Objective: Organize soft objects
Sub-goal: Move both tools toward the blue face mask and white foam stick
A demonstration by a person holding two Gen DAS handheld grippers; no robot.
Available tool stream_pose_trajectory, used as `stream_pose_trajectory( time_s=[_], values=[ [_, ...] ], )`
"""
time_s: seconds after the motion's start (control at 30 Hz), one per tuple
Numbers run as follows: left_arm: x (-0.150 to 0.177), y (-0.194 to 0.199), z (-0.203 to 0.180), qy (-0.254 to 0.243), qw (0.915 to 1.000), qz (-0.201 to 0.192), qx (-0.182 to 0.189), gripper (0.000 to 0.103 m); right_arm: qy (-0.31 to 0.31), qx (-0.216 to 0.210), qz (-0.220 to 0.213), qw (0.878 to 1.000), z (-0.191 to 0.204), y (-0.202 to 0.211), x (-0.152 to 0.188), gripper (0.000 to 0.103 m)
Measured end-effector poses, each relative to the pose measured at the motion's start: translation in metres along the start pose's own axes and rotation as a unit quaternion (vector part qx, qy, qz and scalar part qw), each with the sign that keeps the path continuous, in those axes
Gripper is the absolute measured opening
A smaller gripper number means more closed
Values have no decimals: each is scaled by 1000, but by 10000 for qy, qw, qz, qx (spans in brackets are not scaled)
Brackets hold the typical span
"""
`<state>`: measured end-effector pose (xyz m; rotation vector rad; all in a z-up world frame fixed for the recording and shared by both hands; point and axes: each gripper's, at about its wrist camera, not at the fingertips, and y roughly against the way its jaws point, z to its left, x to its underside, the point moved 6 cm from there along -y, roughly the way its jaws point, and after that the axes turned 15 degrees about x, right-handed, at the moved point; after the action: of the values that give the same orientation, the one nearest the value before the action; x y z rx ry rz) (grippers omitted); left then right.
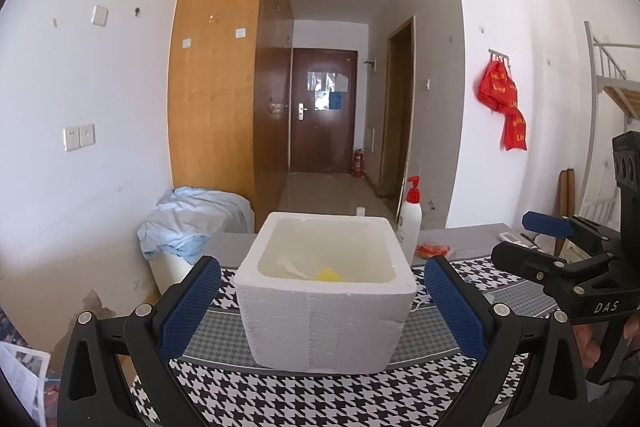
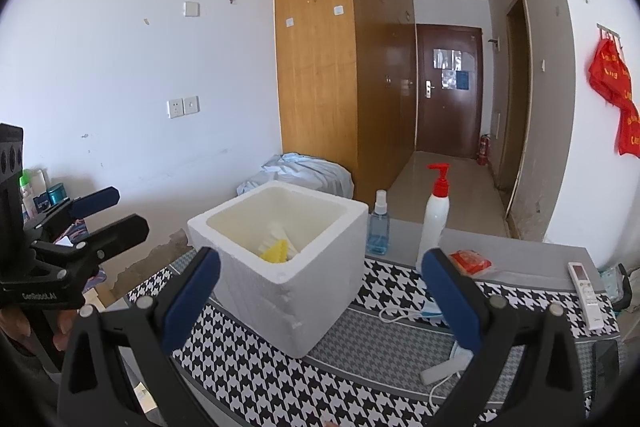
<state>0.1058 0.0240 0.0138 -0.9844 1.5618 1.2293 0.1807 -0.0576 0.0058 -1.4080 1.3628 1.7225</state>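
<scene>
A white foam box [image 1: 324, 323] stands open-topped on a houndstooth table mat [image 1: 320, 399]. Inside it lie a yellow soft piece [image 2: 274, 253] and a white brush-like item [image 2: 276, 230]. My left gripper [image 1: 322, 263] is open, its blue pads [image 1: 192, 307] on either side of the box's near face, apart from it. My right gripper [image 2: 320, 255] is open too and holds nothing, facing the box's near corner [image 2: 296, 307]. An orange-red packet [image 2: 470, 261] lies on the grey table behind the mat. A blue-and-white soft item with a white cord [image 2: 426, 311] lies right of the box.
A red-pump white bottle [image 2: 434, 215] and a blue spray bottle [image 2: 378, 227] stand behind the box. A white remote [image 2: 584, 283] lies at the right. Light-blue fabric [image 1: 192, 219] is heaped on a white bin beyond the table's left end. A hand holds the other gripper [image 2: 116, 213] at the left.
</scene>
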Motion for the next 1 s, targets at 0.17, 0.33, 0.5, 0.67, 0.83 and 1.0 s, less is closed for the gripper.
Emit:
stream_pose_trajectory(
  time_s=[0.17,0.33,0.5,0.67,0.83,1.0],
  values=[
    [1,-2,-4,-23,10000,-6,47,102,-34,38,-2,10000,-5,2,5,102],
    [7,-2,-10,-26,10000,-42,65,102,-34,111,21,9999,-11,4,17,102],
    [15,-8,-16,-34,9999,-8,151,102,-45,192,61,9998,-17,6,26,102],
    [20,-13,-23,-89,9995,17,288,102,-53,225,80,9997,-21,8,34,102],
    [23,-16,-28,-80,9993,7,364,102,-121,346,120,9993,-30,10,42,102],
    [26,-23,-36,-95,9987,27,497,102,-180,518,189,9983,-41,11,49,102]
  ],
)
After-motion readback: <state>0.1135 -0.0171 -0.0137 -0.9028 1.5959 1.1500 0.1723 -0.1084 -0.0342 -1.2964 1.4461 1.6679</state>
